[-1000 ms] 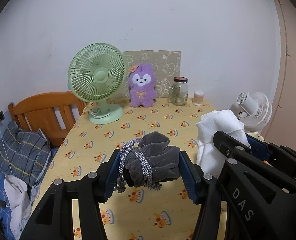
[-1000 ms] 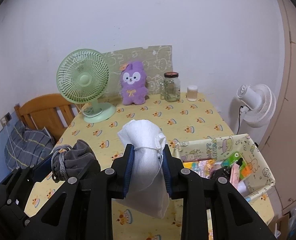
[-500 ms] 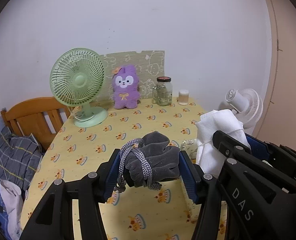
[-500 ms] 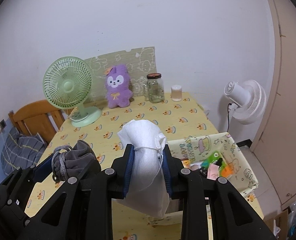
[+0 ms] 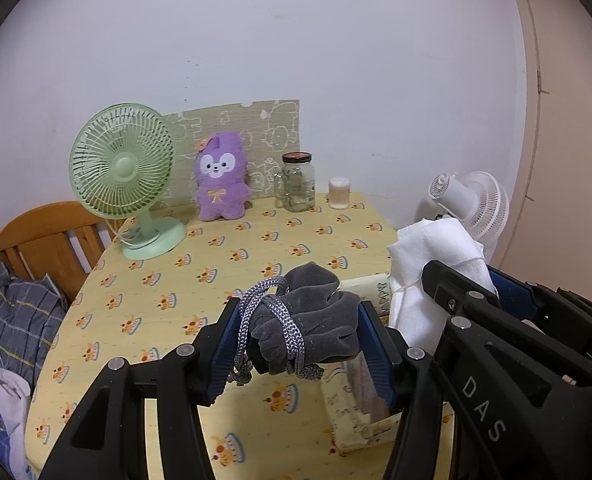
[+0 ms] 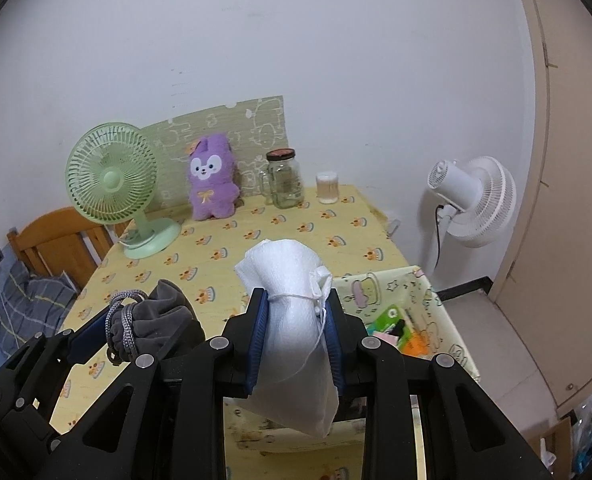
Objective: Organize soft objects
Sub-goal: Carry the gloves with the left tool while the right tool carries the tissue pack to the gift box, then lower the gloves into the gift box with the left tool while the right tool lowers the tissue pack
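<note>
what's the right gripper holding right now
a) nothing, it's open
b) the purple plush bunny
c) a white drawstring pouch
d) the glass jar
c: in the right wrist view the right gripper is shut on the white drawstring pouch, pinched between its blue pads, while the purple plush bunny and glass jar stand at the back of the table.

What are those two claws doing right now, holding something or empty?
Left claw: closed on the grey drawstring pouch.
Right claw: closed on the white drawstring bag.
</note>
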Tool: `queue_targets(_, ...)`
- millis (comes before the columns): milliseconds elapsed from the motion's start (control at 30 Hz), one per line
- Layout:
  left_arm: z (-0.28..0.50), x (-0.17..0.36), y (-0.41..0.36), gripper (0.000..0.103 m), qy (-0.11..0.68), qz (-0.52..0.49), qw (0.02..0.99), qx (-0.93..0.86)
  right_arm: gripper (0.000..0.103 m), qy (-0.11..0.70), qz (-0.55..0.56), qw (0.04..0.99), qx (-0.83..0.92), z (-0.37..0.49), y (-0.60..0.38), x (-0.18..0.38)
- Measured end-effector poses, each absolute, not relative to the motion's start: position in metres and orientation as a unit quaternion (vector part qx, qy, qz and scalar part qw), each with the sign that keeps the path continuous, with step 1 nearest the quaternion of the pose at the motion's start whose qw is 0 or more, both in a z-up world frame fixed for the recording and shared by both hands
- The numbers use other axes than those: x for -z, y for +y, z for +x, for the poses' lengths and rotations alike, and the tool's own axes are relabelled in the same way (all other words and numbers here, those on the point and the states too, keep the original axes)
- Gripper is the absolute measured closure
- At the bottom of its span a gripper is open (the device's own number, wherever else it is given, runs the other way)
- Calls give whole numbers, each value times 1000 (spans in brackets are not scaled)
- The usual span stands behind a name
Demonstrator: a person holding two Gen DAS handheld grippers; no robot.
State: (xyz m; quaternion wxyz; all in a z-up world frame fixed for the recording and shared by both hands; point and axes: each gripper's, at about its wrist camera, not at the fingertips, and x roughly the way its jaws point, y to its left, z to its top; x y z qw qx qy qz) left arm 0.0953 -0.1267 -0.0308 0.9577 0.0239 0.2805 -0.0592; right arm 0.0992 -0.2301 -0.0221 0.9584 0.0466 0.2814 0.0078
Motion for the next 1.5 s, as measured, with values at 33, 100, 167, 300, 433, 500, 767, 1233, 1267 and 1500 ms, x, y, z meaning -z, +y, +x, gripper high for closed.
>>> queue_targets(33,95,31,-128,44,280,24,958,60,72,281,47,958,-6,99,-232,22)
queue_targets(100,96,32,-133,44,281,24,957,62,72,281,47,958,-3,100,-238,23)
queue_targets(167,98,33,-139,44,282,25,957,67,72,282,48,958,0,100,-242,24)
queue_targets(300,103,37,-152,44,287,26,955,77,72,285,48,957,6,104,-253,27)
queue_targets(433,110,43,-163,44,293,31,952,88,72,293,44,955,20,107,-264,32)
queue_targets(500,114,46,-169,44,296,33,950,95,72,297,47,954,24,109,-271,35)
queue_targets(767,126,58,-189,44,311,45,942,116,72,310,55,948,40,117,-292,48)
queue_targets(1233,148,76,-210,23,340,88,925,147,72,337,69,938,40,138,-310,73)
queue_targets(1267,148,76,-209,22,340,90,925,146,72,338,69,938,39,140,-310,74)
queue_targets(1500,157,77,-203,15,343,98,924,135,72,340,74,937,20,154,-307,77)
